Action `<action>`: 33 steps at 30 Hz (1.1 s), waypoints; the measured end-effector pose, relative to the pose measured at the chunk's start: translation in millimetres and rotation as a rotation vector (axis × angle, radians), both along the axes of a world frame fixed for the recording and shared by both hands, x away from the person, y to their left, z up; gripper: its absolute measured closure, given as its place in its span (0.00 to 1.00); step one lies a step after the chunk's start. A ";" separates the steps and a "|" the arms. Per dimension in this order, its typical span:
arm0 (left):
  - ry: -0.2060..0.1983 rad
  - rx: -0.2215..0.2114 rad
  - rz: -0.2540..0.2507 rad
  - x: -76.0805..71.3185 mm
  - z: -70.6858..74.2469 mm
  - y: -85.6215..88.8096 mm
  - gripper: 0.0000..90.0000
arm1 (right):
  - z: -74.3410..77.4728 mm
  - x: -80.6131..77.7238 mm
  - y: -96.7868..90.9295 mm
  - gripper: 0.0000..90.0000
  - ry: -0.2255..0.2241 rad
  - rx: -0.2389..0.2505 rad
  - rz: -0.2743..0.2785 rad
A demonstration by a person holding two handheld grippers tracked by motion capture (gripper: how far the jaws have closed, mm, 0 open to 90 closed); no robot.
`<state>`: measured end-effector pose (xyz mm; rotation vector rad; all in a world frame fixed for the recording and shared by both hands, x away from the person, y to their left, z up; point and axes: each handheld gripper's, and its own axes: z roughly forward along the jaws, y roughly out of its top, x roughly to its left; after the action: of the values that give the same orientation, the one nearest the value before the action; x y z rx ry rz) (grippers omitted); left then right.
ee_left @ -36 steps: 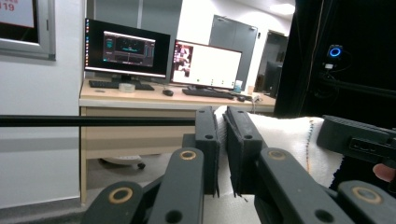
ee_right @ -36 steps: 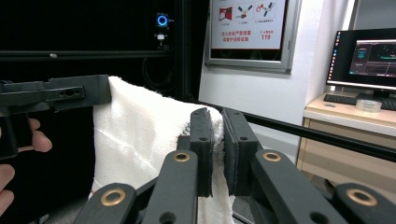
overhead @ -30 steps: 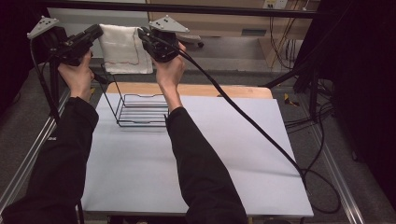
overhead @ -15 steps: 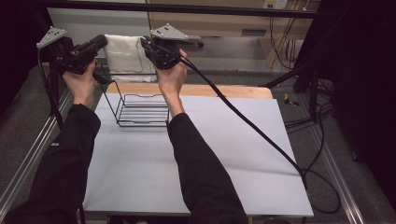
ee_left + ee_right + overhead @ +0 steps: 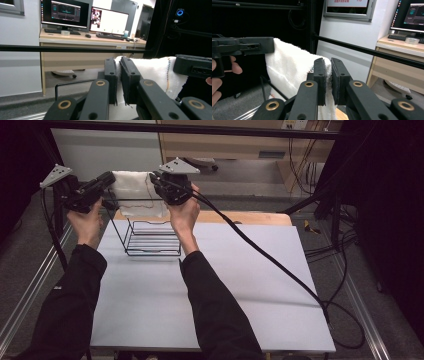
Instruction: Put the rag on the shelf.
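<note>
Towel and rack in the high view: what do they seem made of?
The towel looks like white looped cotton terry: fuzzy nap, a thin coloured stitch line, limp drape between both grippers. The rack looks like thin metal wire, coated black, matte: slender straight rods with open gaps. Neither is certain by look alone.

towel (image 5: pixel 134 190) above wire rack (image 5: pixel 150 236), rack on table (image 5: pixel 240 285)

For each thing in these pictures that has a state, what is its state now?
left gripper: shut on the towel's edge.
right gripper: shut on the towel's other edge.
white towel: held up, spread between both grippers, hanging above the rack's far side.
wire rack: upright on the table, nothing inside.
monitors: switched on.
</note>
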<state>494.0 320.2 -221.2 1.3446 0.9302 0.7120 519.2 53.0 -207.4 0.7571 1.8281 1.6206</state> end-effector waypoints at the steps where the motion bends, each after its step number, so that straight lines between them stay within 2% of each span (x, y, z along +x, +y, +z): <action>1: 0.004 -0.002 -0.002 -0.5 -1.2 0.7 0.92 | -0.4 -1.4 0.3 0.93 -0.003 -0.003 0.003; 3: 0.014 0.000 -0.004 -1.7 -3.5 1.9 0.92 | -1.4 -3.6 1.3 0.93 0.000 -0.011 0.005; 14: 0.006 0.022 -0.035 -16.5 -6.4 5.8 0.92 | -8.5 -16.0 -1.3 0.92 0.008 -0.006 0.033; 19: 0.010 0.025 -0.050 -24.5 -10.3 7.2 0.92 | -12.1 -23.3 -3.8 0.92 0.008 -0.024 0.059; 33: 0.056 0.064 -0.059 -45.6 -26.1 11.2 0.87 | -25.3 -36.3 -6.0 0.92 0.028 -0.079 0.109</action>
<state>448.5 331.4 -247.4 1.4494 0.9148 0.6669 482.9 47.0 -232.7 0.6588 1.9717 1.6016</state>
